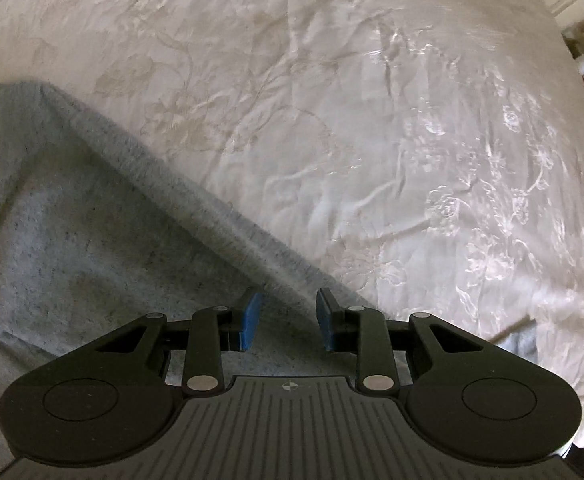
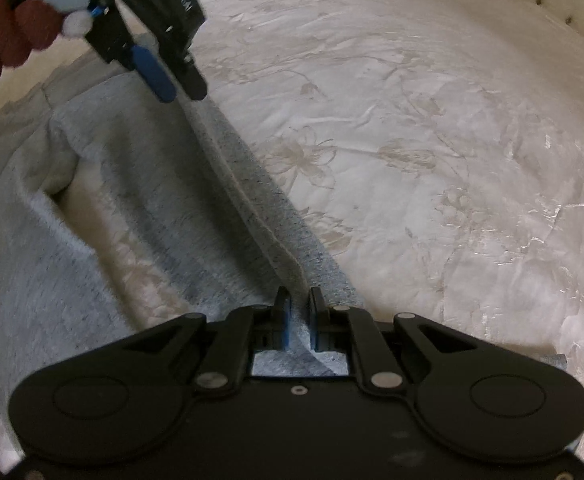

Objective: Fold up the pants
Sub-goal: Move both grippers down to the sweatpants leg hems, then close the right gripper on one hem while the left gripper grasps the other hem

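Gripping grey pants (image 2: pixel 228 216) edge w/ right gripper (image 2: pixel 299 320) jaws | left gripper (image 1: pixel 288 320) jaws narrow, empty | bedspread (image 1: pixel 372 120)

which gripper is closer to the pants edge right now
Right. The right gripper is clamped on the pants edge; the left gripper hangs open just over that edge, further along.

The pants (image 2: pixel 140 184) ran off the right wrist view's left edge; the left gripper (image 2: pixel 176 84) was cropped above.
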A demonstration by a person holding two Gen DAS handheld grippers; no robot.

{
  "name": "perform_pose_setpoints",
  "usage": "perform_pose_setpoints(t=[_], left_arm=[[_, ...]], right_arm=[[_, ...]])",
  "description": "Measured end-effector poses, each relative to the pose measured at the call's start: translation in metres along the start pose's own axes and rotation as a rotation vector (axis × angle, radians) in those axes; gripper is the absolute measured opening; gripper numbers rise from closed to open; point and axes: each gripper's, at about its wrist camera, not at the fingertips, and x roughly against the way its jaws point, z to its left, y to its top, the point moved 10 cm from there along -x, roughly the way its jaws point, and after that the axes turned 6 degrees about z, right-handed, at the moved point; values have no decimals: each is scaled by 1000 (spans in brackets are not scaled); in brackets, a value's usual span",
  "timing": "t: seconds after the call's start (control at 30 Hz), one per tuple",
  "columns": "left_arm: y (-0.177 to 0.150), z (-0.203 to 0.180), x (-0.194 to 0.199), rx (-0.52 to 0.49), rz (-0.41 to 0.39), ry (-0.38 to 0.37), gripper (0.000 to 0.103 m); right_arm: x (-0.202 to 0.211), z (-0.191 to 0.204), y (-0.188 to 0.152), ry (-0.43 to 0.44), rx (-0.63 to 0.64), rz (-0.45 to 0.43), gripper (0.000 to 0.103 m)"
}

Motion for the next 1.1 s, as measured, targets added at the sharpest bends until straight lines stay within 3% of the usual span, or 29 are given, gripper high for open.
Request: perform_pose_setpoints(t=[0.3, 0.57, 0.6, 0.63, 0.67, 0.73, 0.77, 0.8, 0.9, 1.0, 1.1], left_arm=[[9, -1, -21, 51, 42, -18, 30], [7, -2, -43, 20, 91, 47, 29], [6, -2, -45, 19, 85, 54, 27], [6, -2, -45, 23, 71, 59, 12], [6, -3, -43, 28, 49, 49, 7], [7, -6, -33, 16, -12, 34, 7], [6, -9, -29, -4, -34, 41, 6], [5, -13, -24, -31, -57, 52, 6], [-1, -18, -14, -90, -103, 78, 6], [-4, -17, -10, -96, -118, 80, 6], [-8, -17, -12, -84, -121, 82, 6]], right_arm=[[-2, 1, -2, 17, -7, -5, 10], [2, 3, -3, 9, -10, -21, 11], [4, 3, -3, 9, -17, -25, 11], [5, 3, -4, 11, -27, -28, 12], [6, 3, -4, 14, -35, -28, 14], [9, 2, -6, 8, -68, -32, 19], [12, 0, -7, 7, -92, -38, 27], [16, -5, -9, 0, -144, -49, 37], [30, -33, -13, -33, -384, -108, 49], [39, -78, -24, -149, -671, -132, 61], [29, -118, -37, -252, -905, -74, 61]])
